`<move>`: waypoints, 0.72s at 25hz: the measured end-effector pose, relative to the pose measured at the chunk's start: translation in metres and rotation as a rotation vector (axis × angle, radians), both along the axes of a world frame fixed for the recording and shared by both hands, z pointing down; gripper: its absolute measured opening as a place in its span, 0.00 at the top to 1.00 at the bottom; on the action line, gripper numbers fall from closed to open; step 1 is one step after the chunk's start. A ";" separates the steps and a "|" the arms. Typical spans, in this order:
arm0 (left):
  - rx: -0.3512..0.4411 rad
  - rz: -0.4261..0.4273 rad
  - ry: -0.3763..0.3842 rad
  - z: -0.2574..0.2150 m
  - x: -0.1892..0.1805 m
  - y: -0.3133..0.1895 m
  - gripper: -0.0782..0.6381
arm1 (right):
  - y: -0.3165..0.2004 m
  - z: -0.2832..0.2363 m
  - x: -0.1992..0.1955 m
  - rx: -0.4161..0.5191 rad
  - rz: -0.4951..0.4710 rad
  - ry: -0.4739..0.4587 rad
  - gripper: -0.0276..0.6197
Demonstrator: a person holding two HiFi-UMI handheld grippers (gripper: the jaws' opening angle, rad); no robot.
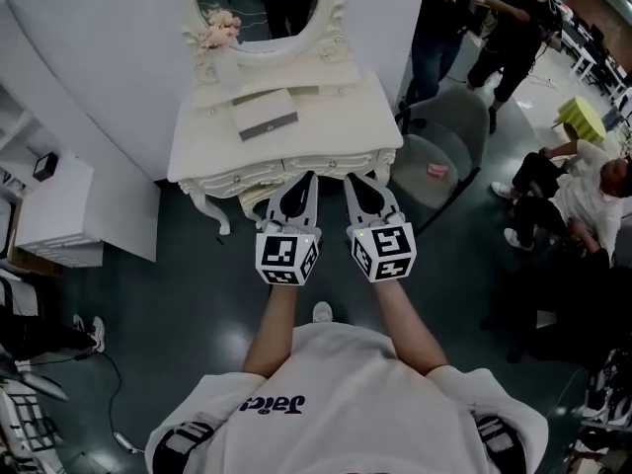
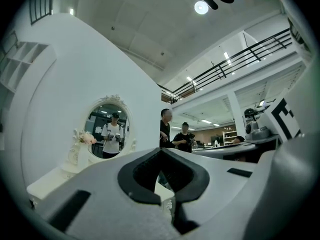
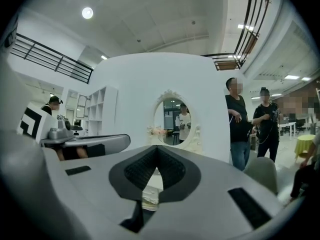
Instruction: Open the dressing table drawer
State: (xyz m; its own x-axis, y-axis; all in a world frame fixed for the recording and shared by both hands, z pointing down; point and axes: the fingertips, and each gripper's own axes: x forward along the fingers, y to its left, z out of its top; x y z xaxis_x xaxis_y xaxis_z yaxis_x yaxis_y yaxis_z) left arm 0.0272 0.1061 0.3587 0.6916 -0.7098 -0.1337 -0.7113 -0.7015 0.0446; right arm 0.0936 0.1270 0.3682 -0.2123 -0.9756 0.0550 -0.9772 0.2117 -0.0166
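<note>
Right, both grippers are up at the front of the white dressing table. My left gripper has its jaws pressed together with nothing between them. My right gripper is the same, closed and empty. They sit side by side, near each other, tips pointing at the drawer, which runs along under the tabletop's front edge with small knobs on its face. Whether either tip touches the drawer front, I cannot tell from up here. On the tabletop lies a flat pale box, and behind it stands the oval mirror with pink flowers at its left. A grey chair stands just right of the table.
</note>
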 end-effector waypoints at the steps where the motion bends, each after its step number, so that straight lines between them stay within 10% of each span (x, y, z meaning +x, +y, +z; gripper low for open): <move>1: 0.003 0.005 -0.003 0.000 -0.001 -0.010 0.87 | -0.010 0.000 -0.004 0.000 -0.003 0.000 0.95; 18: -0.014 -0.185 0.056 -0.007 -0.054 -0.164 0.87 | -0.184 0.007 -0.033 -0.065 -0.099 0.001 0.95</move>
State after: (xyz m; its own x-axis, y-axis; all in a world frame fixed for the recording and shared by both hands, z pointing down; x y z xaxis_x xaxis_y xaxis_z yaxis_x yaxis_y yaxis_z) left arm -0.0270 -0.0584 0.3516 0.5410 -0.8261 -0.1576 -0.8242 -0.5581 0.0962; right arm 0.0607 -0.0570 0.3750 -0.3072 -0.9444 0.1174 -0.9516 0.3055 -0.0324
